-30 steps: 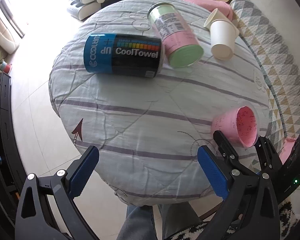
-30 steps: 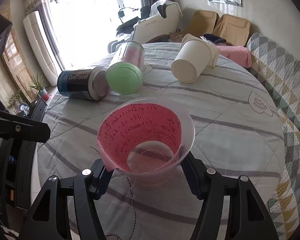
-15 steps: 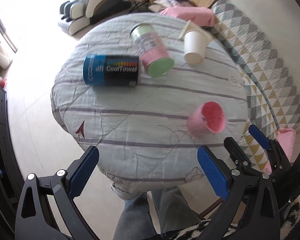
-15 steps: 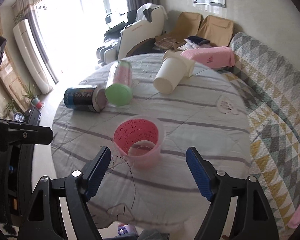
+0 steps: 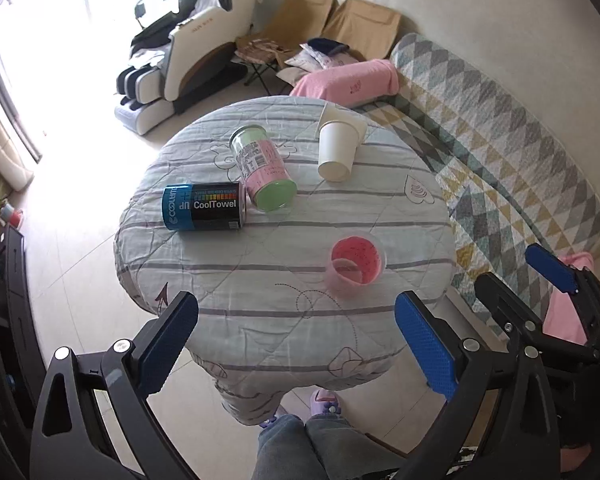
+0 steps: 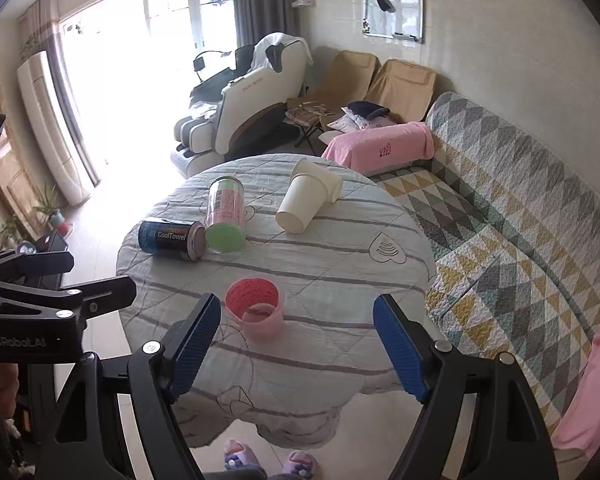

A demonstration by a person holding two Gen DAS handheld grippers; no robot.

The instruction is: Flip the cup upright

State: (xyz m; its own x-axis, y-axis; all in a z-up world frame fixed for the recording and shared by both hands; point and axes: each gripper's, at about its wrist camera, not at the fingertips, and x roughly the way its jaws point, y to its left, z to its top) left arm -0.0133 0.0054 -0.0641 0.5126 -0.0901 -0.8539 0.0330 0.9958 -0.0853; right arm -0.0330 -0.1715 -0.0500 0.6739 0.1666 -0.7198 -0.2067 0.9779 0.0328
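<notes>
The pink plastic cup (image 5: 355, 264) stands upright, mouth up, on the round cloth-covered table (image 5: 268, 280), near its front right; it also shows in the right wrist view (image 6: 257, 310). My left gripper (image 5: 296, 344) is open and empty, held back above the table's front edge. My right gripper (image 6: 298, 346) is open and empty, pulled back from the cup; it shows at the right of the left wrist view (image 5: 540, 280).
A blue and black CoolTowel can (image 5: 204, 207), a pink jar with a green lid (image 5: 264, 174) and a white paper cup (image 5: 337, 150) lie on their sides further back. A patterned sofa (image 5: 500, 152) runs along the right. Slippers (image 5: 324, 402) show below the table edge.
My right gripper let go of the pink cup and drew back. The cup now stands free on the table. Both grippers rose and moved away from the table.
</notes>
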